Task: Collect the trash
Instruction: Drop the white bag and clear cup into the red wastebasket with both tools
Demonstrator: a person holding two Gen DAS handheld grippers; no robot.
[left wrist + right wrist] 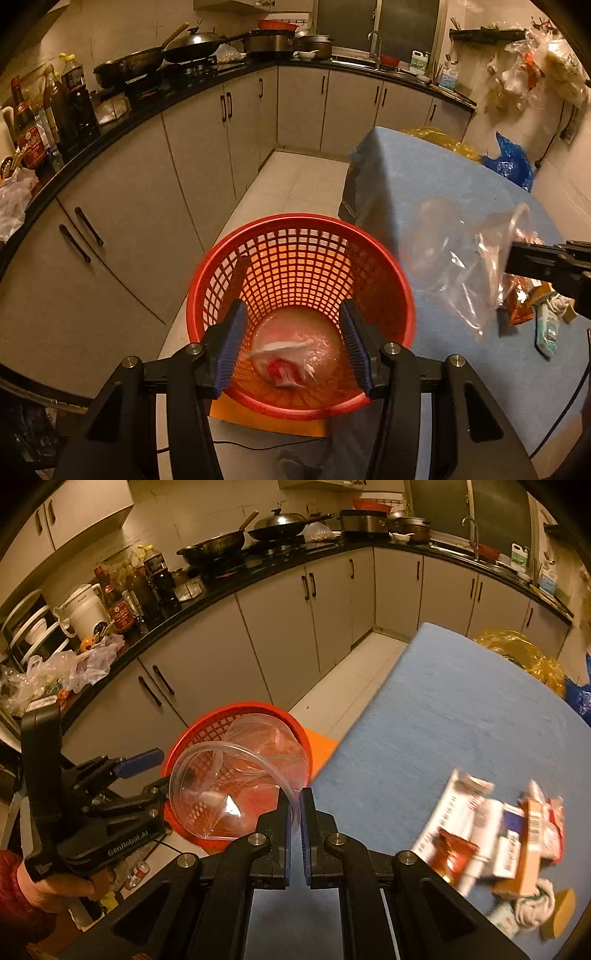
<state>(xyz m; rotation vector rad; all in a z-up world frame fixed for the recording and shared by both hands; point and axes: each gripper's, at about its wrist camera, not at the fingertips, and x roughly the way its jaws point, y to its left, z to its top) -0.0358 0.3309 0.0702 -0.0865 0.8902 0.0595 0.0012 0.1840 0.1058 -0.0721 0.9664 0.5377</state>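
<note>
A red mesh basket (301,295) stands on the floor beside the blue-covered table (443,192); crumpled white and red trash (284,363) lies at its bottom. My left gripper (295,332) is open and empty right above the basket. My right gripper (295,805) is shut on the rim of a clear plastic container (236,775) and holds it above the basket (207,734). The container also shows in the left wrist view (461,266), over the table's edge. My left gripper shows in the right wrist view (147,775).
A pile of wrappers and cartons (498,842) lies on the table at the right. Kitchen cabinets (184,155) and a cluttered black counter (221,587) curve around the left and back. An orange board (319,744) lies under the basket. Yellow and blue bags (509,162) sit beyond the table.
</note>
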